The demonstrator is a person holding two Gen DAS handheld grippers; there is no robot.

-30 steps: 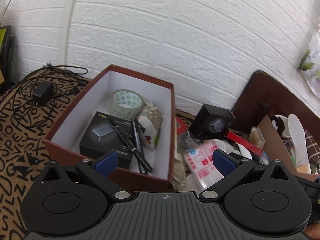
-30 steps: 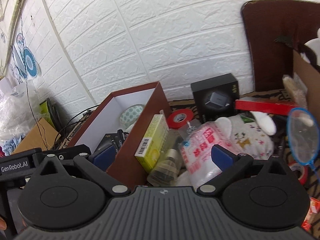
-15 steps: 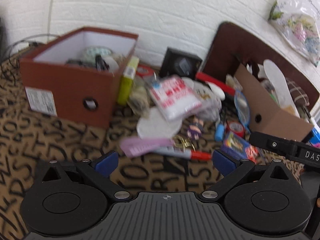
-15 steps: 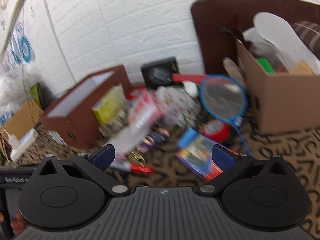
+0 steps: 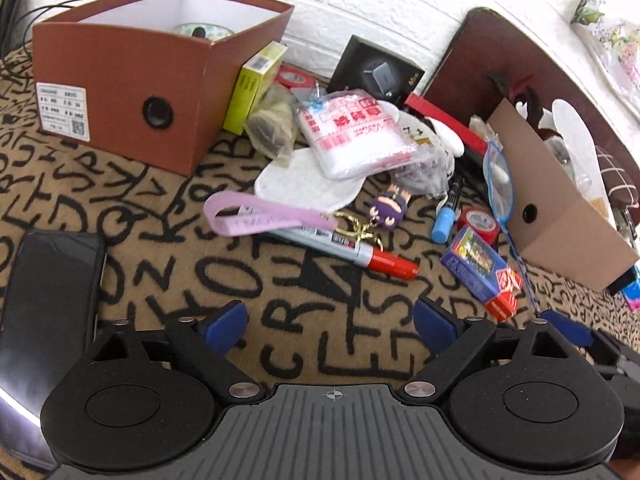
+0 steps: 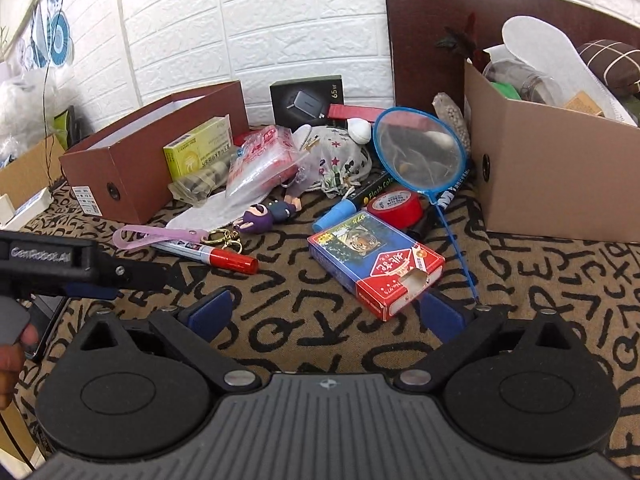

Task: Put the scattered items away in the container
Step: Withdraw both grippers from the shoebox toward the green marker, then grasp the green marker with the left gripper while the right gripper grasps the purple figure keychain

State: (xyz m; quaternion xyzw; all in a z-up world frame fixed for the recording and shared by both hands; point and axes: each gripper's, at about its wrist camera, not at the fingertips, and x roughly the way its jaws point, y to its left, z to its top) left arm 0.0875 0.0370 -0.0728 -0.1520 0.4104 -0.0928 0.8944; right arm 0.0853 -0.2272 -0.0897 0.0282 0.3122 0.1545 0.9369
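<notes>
Both grippers hover low over the letter-print counter [image 5: 168, 216], each carrying nothing. Left gripper [image 5: 326, 320]: jaws wide, just been narrowing slightly, only bare cloth between them. Right gripper [image 6: 326, 314]: same, wide and just been closing a little; the corner of the playing-card box [image 6: 376, 262] sits just ahead of its right pad, not between the pads.

Container: brown shoebox [image 5: 160, 68], upper left in the left view, open top, a tape roll just visible inside. Scattered items lie to its right: red-capped marker [image 5: 348, 250] with a pink strap [image 5: 260, 218] lying over its barrel end, purple figure keychain [image 5: 388, 206], zip-bag pack [image 5: 360, 136], yellow-green carton [image 5: 252, 84] leaning against the shoebox, blue net [image 6: 420, 154], red tape roll [image 6: 394, 206].

Risks, as judged:
- Marker, strap and keyring overlap; gripping one may drag the others.
- Card box is wide and flat; a corner pinch could let it pivot and slip.
- Grippers are near each other; simultaneous reaches could collide.
- Phone [image 5: 52, 288] lies beside the left gripper; could be knocked.
</notes>
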